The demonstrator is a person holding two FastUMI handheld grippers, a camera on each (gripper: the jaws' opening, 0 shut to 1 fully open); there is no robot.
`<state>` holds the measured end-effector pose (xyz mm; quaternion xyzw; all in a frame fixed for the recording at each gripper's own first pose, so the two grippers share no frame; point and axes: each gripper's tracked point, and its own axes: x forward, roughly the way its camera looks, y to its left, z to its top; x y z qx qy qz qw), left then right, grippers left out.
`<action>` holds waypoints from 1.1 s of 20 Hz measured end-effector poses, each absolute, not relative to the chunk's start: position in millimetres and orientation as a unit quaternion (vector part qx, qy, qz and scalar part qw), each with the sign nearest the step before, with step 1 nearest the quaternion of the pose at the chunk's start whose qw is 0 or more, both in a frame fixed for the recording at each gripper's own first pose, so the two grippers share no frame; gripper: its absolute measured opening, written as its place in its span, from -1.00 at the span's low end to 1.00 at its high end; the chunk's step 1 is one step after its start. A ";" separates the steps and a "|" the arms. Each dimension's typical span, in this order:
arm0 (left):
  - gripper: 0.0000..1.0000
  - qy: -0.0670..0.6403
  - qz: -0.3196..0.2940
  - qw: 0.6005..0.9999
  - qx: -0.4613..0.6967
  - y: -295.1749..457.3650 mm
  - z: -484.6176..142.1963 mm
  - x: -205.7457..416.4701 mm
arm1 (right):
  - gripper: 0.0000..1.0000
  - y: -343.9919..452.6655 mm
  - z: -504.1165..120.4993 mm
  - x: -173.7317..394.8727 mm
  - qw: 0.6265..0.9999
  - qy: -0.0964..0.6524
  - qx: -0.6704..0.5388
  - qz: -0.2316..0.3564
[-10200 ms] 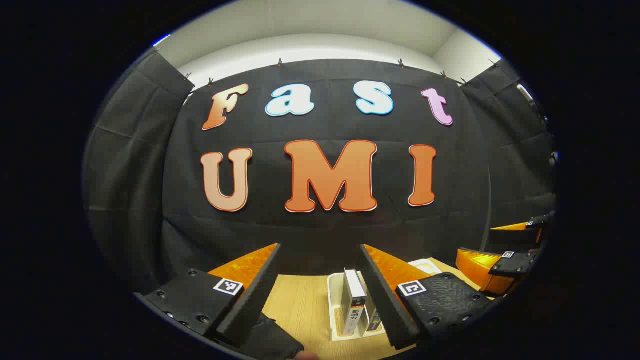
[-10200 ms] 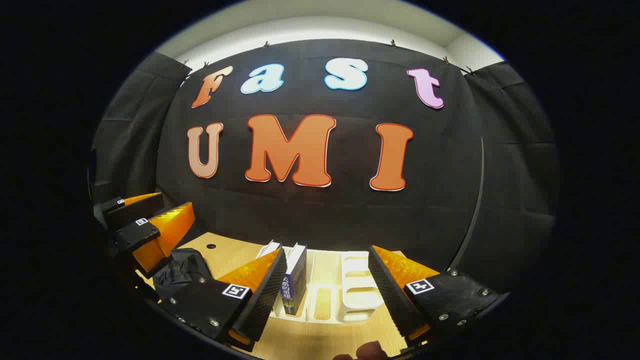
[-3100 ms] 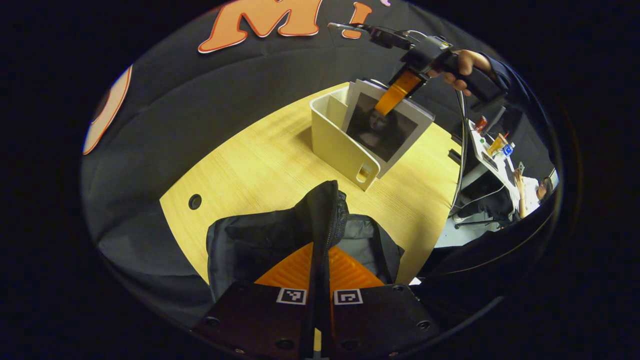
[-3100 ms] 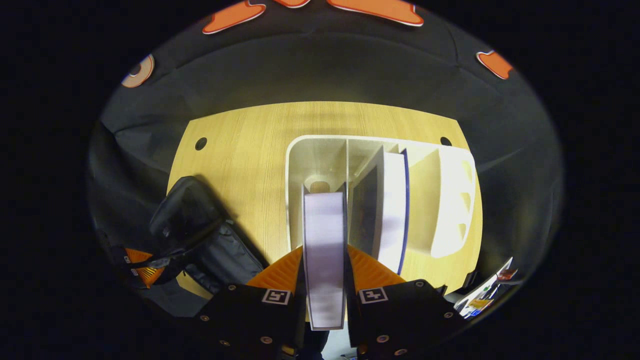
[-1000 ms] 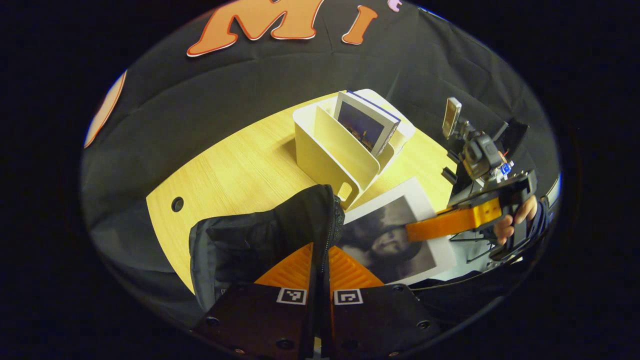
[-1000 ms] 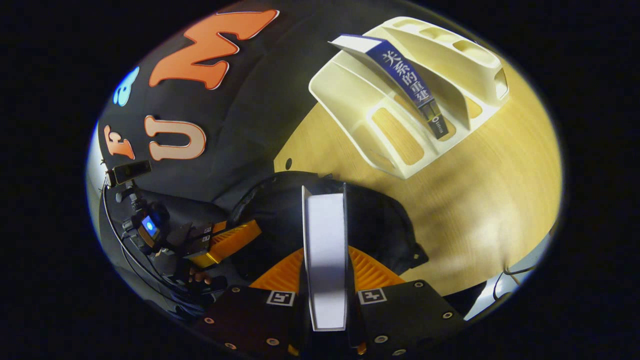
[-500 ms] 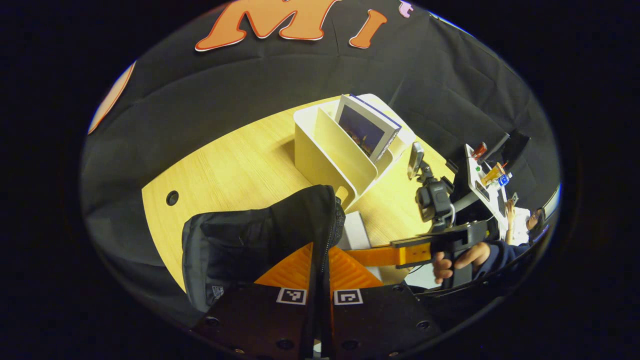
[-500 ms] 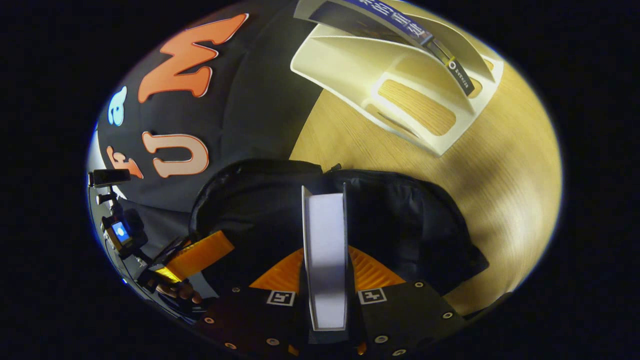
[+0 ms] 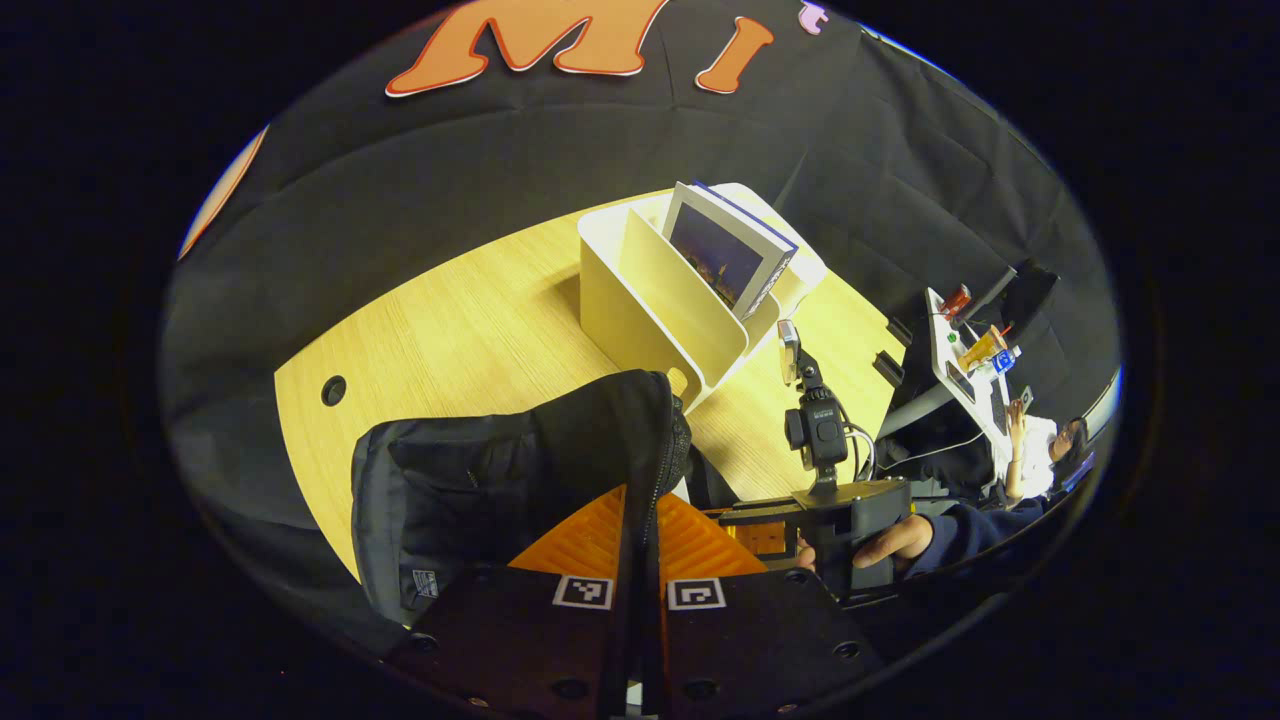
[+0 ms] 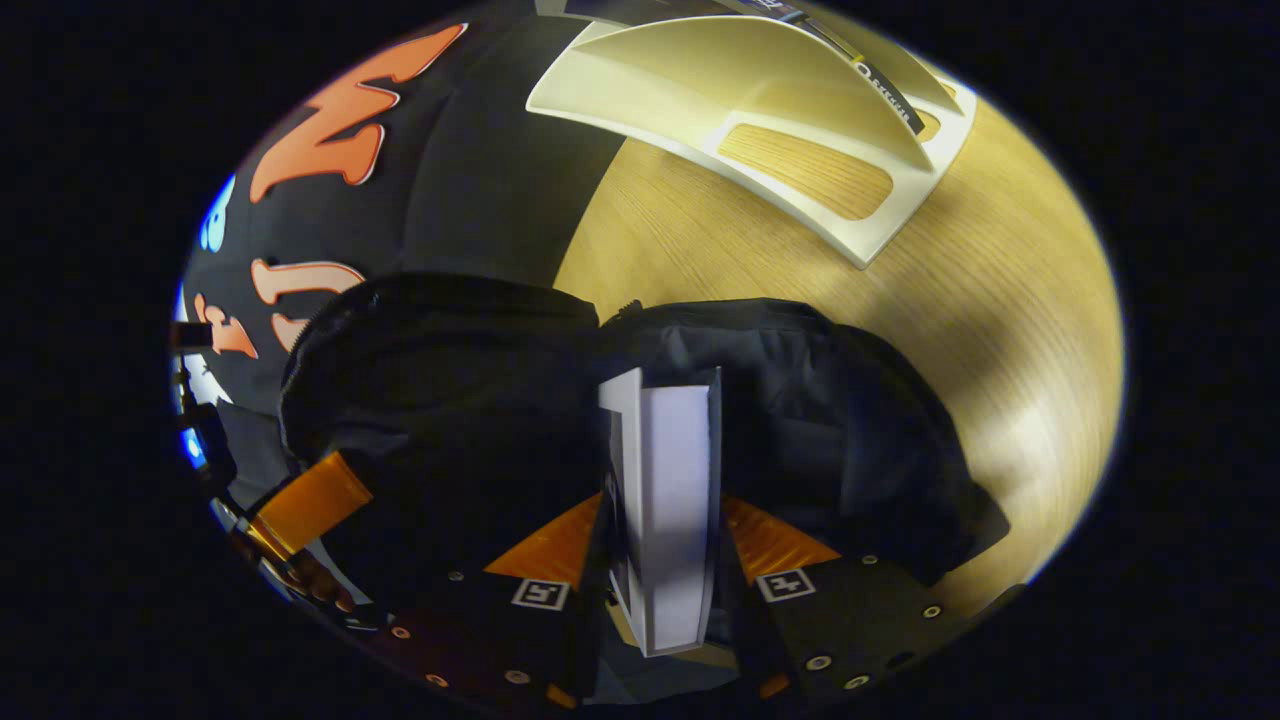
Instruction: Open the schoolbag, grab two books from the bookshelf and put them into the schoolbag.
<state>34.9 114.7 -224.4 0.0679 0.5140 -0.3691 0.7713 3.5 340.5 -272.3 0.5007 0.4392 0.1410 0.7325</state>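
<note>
Progress, step one: judging as done. Holding the bag (image 9: 480, 480) open with the left hand-held gripper (image 9: 640, 500), its jaws closing tight on the zipped edge of the bag's raised front and lifting it clear of the bench (image 9: 450, 320).

Step two: judging as under way. Lowering the first book (image 10: 675, 500) page-edge up into the bag's mouth, between the two fingers of the right hand-held gripper (image 10: 660, 500). Fingers flanking the book closely on both sides; not telling from these views whether both are pressing or letting go. Book leaning slightly off the fingers' line, lower end reaching into the dark interior, upper end standing proud of the opening.

Remaining, on this evidence: seating the first book fully, then fetching the second book (image 9: 725, 255), which is leaning in the shelf (image 9: 640, 300) at one o'clock from the bag in the left gripper view, well apart from it.

Condition of the bag: black, soft, slumping, lying on the bench at the near edge; opening gaping only where lifted. Noting a risk of the cloth folding in and snagging the book's corner.
</note>
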 end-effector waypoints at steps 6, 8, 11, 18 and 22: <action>-0.88 0.516 -0.357 0.775 0.073 116.0 -223.5 35.1 | 0.92 302.5 -278.2 -13.7 0.760 0.480 0.420 0.130; -0.88 0.520 -0.347 0.778 0.065 115.9 -227.0 34.6 | 0.97 276.7 -280.5 -19.0 0.776 0.490 0.379 0.120; -0.88 0.521 -0.340 0.780 0.068 117.5 -229.3 31.4 | 0.97 242.5 -275.1 -28.8 0.782 0.512 0.338 0.110; -0.88 0.530 -0.330 0.779 0.062 114.1 -236.2 29.9 | 0.97 151.2 -219.8 -34.7 0.818 0.523 0.219 0.095; -0.88 0.534 -0.325 0.778 0.062 110.4 -237.8 31.9 | 0.98 117.3 -180.6 -31.1 0.823 0.535 0.164 0.100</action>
